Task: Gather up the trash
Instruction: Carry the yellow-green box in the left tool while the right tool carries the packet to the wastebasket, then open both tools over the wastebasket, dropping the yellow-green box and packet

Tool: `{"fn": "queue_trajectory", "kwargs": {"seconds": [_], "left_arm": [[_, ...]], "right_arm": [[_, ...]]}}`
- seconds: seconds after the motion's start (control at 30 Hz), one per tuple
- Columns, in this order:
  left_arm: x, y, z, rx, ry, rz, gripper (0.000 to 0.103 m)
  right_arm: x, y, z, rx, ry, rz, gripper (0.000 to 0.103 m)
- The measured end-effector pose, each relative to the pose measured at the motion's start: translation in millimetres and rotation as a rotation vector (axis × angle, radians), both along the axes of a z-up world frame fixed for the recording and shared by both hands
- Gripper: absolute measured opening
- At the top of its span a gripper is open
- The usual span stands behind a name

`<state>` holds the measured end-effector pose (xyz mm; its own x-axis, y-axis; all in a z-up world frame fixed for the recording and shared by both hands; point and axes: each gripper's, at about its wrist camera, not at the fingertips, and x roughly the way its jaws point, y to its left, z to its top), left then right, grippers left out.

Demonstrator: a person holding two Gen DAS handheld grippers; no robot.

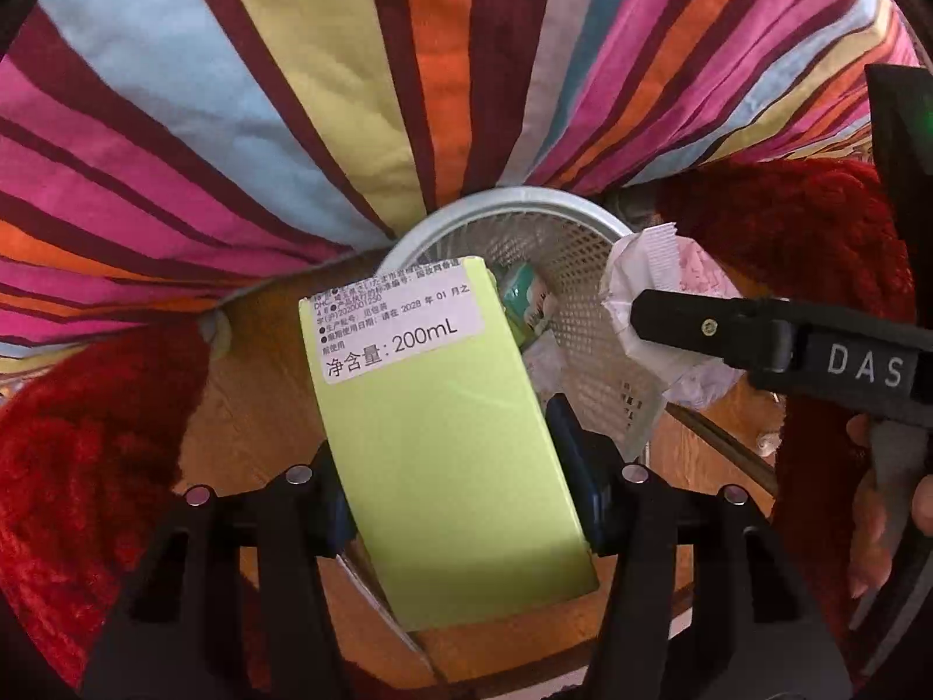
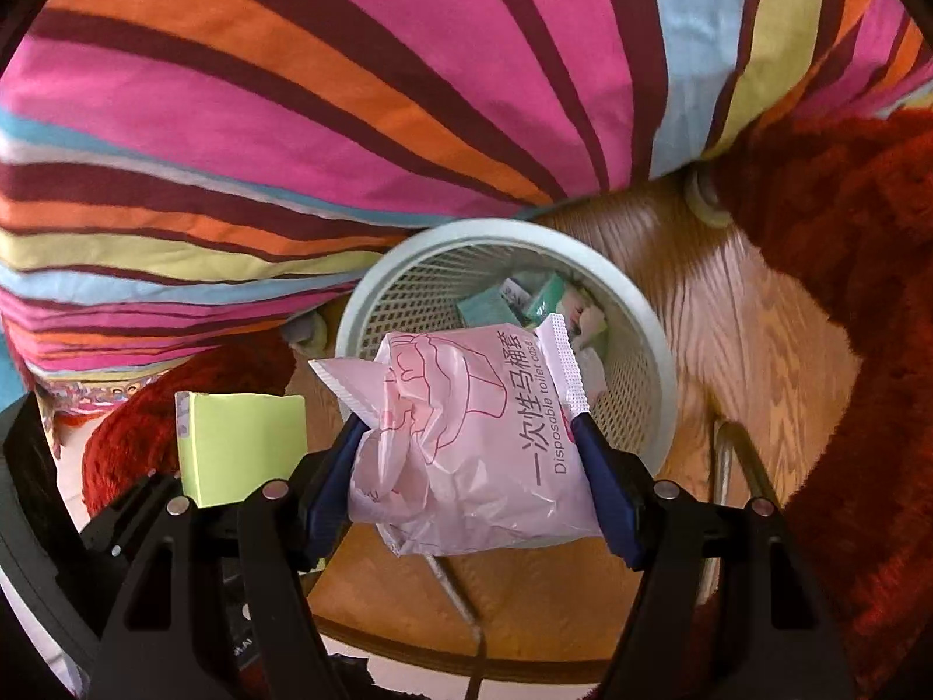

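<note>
My left gripper (image 1: 449,455) is shut on a light green box (image 1: 443,455) with a white 200mL label, held just before a pale mesh wastebasket (image 1: 495,201). My right gripper (image 2: 466,431) is shut on a pink plastic packet (image 2: 466,437) printed "Disposable toilet case", held over the near rim of the wastebasket (image 2: 659,361). The basket holds a green carton (image 2: 542,297) and other scraps. In the left wrist view the right gripper's finger (image 1: 700,326) and packet (image 1: 653,291) hang over the basket's right rim. The green box (image 2: 242,446) shows left in the right wrist view.
A striped bedcover (image 1: 291,87) hangs close behind the basket. The basket stands on a wooden floor (image 2: 746,315). Red shaggy rugs (image 1: 76,466) lie left and right (image 2: 845,291). Thin metal legs (image 2: 735,455) cross the floor near the basket.
</note>
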<state>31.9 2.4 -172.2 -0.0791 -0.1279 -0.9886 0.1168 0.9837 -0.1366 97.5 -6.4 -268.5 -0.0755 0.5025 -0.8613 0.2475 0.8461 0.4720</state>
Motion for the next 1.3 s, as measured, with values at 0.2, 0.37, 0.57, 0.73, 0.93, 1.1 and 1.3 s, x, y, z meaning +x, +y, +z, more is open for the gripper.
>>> {"fn": "queue_trajectory", "kwargs": {"seconds": [0.2,0.37,0.57,0.73,0.93,1.1,1.3], "left_arm": [[2.9,-7.7,-22.0,-0.006,0.078,0.016,0.056],[5.1,-14.1,-39.8,0.001,0.136,0.019,0.056],[4.0,-14.7,-49.8,0.003,0.178,0.012,0.056],[4.4,-15.0,-54.4,0.01,0.194,0.013,0.056],[5.2,-17.7,-60.0,0.023,0.21,0.003,0.057],[4.5,-18.3,-64.4,0.028,0.232,0.002,0.058],[3.7,-13.7,-68.4,0.037,0.251,0.022,0.076]], "right_arm": [[2.7,3.4,-19.7,-0.008,0.076,-0.007,0.067],[4.7,4.0,-32.1,-0.023,0.126,-0.028,0.067],[4.1,5.8,-45.2,-0.018,0.169,-0.041,0.067],[4.3,8.7,-50.7,-0.021,0.187,-0.039,0.067],[3.7,9.1,-54.8,-0.018,0.21,-0.044,0.068],[3.3,11.3,-57.4,-0.026,0.219,-0.033,0.068],[1.5,9.9,-62.7,-0.017,0.24,-0.043,0.089]]}}
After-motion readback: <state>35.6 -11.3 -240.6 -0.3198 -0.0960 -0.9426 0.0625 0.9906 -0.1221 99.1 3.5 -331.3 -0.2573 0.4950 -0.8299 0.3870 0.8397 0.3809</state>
